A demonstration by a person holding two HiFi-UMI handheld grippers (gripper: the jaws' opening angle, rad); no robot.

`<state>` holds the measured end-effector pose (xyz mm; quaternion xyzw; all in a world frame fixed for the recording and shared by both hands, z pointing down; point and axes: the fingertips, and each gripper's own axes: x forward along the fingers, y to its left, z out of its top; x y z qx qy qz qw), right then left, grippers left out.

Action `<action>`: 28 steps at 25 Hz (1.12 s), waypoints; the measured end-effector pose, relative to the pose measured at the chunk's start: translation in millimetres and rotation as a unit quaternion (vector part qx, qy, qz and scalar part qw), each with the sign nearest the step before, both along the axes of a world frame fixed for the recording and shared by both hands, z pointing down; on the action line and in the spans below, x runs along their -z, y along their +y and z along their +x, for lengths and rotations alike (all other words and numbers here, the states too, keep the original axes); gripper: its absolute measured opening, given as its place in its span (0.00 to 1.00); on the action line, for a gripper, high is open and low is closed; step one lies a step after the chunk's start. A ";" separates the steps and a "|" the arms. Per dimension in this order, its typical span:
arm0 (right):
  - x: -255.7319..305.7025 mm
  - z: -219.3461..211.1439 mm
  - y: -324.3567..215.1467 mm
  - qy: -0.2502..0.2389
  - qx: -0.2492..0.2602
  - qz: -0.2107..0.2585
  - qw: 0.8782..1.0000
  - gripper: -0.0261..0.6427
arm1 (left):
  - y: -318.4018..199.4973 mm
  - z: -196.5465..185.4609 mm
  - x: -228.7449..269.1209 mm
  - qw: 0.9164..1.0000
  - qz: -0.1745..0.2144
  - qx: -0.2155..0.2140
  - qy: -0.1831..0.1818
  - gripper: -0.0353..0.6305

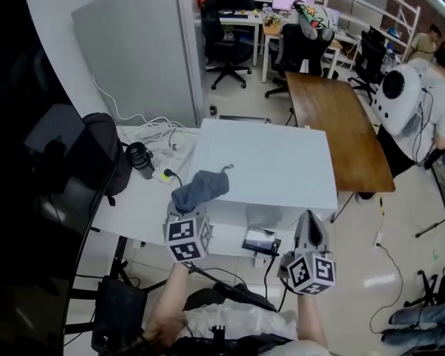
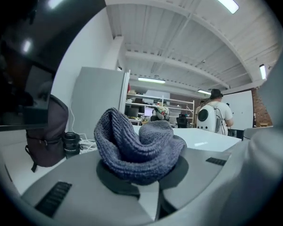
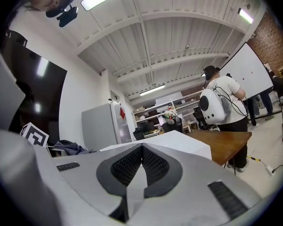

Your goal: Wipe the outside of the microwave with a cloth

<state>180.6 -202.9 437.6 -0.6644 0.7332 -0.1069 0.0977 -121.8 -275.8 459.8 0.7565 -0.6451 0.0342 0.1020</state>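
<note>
Grey-blue knitted cloth [image 2: 137, 147] is bunched up between the jaws of the left claw [image 1: 190, 208], which are clamped onto it. In the head view the cloth lies on the lower-left corner of the top of the white box-shaped microwave [image 1: 271, 162], in the middle of the frame. The right claw [image 3: 141, 166] has its dark ribbed pads pressed together with nothing between them. In the head view it sits at lower centre-right, near the microwave's lower-right corner; whether it touches the casing cannot be told.

The microwave stands on a white surface [image 1: 144, 199]. To its left on that surface are a black backpack [image 1: 107, 150], a black cylindrical container [image 1: 139, 159] and a tangle of white cables [image 1: 159, 132]. A brown wooden surface [image 1: 337, 128] runs toward the upper right, just beside the microwave. At the right edge stands a person wearing a rounded white backpack [image 1: 397, 95].
</note>
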 end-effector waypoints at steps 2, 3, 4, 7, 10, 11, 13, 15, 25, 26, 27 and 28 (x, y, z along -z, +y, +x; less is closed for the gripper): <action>-0.2 -0.5 -0.2 -0.001 -0.001 0.002 1.000 0.06 | -0.2 1.5 5.0 1.000 0.004 -0.002 0.006 0.14; -0.7 0.7 -0.1 -0.002 -0.003 0.003 1.000 0.06 | 0.1 7.3 9.6 1.000 0.010 -0.009 0.011 0.14; -1.3 2.7 0.3 -0.002 -0.007 0.003 1.000 0.06 | 0.4 16.5 16.2 1.000 0.017 -0.019 0.017 0.13; -2.5 15.0 2.9 -0.003 -0.025 0.003 1.000 0.06 | -3.0 65.0 44.6 0.996 0.045 -0.074 0.032 0.13; -3.5 33.2 8.2 -0.007 -0.050 0.002 0.999 0.06 | -12.0 136.4 71.2 0.985 0.070 -0.151 0.036 0.13; -3.7 39.3 10.7 -0.007 -0.058 0.001 0.998 0.06 | -14.5 161.8 77.7 0.980 0.077 -0.178 0.037 0.13; -3.9 52.2 16.3 -0.008 -0.075 0.001 0.997 0.06 | -16.6 213.1 87.0 0.968 0.085 -0.234 0.040 0.13; -3.5 65.0 21.9 -0.010 -0.092 0.002 0.996 0.06 | -14.4 263.1 91.3 0.953 0.075 -0.290 0.047 0.13; 5.5 91.9 35.6 -0.011 -0.130 0.012 0.991 0.06 | -32.8 325.4 42.1 0.945 -0.014 -0.328 -0.003 0.13; 4.7 91.5 35.2 -0.011 -0.129 0.011 0.991 0.06 | -36.3 312.6 40.2 0.949 -0.014 -0.315 -0.007 0.13; 3.3 89.8 33.5 -0.012 -0.127 0.011 0.992 0.06 | -40.2 297.6 38.3 0.953 -0.013 -0.301 -0.011 0.13; 1.7 86.3 30.5 -0.013 -0.123 0.011 0.992 0.06 | -44.4 280.5 36.4 0.958 -0.011 -0.285 -0.015 0.13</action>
